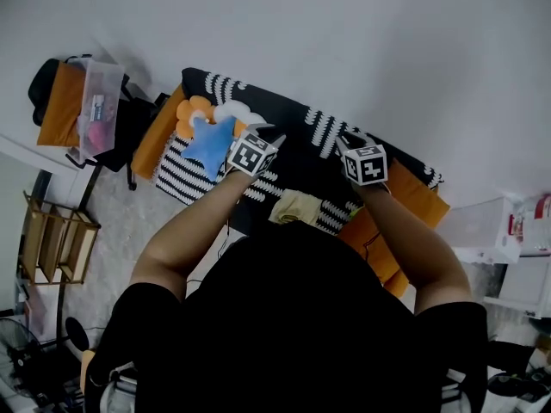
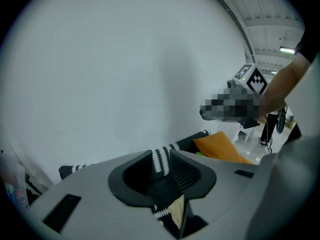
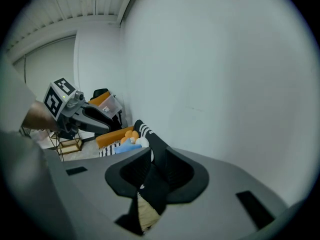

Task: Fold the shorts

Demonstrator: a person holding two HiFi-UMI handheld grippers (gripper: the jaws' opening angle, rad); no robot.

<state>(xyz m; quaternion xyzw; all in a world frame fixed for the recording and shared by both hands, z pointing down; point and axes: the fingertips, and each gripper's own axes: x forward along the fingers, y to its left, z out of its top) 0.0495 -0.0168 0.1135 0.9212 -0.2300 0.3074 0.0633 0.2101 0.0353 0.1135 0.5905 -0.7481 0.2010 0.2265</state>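
Shorts (image 1: 303,144) lifted over the orange mat's (image 1: 413,200) far edge, left gripper (image 1: 275,139) and right gripper (image 1: 346,142) each clamped on fabric, probably pulling it taut for folding

No text can be read: the label on the clear plastic box (image 1: 99,101) at far left and the print on the white carton (image 1: 527,224) at right are too small.

White wall (image 1: 362,41) closes off the far side; plush toys (image 1: 209,143) crowd the left end.
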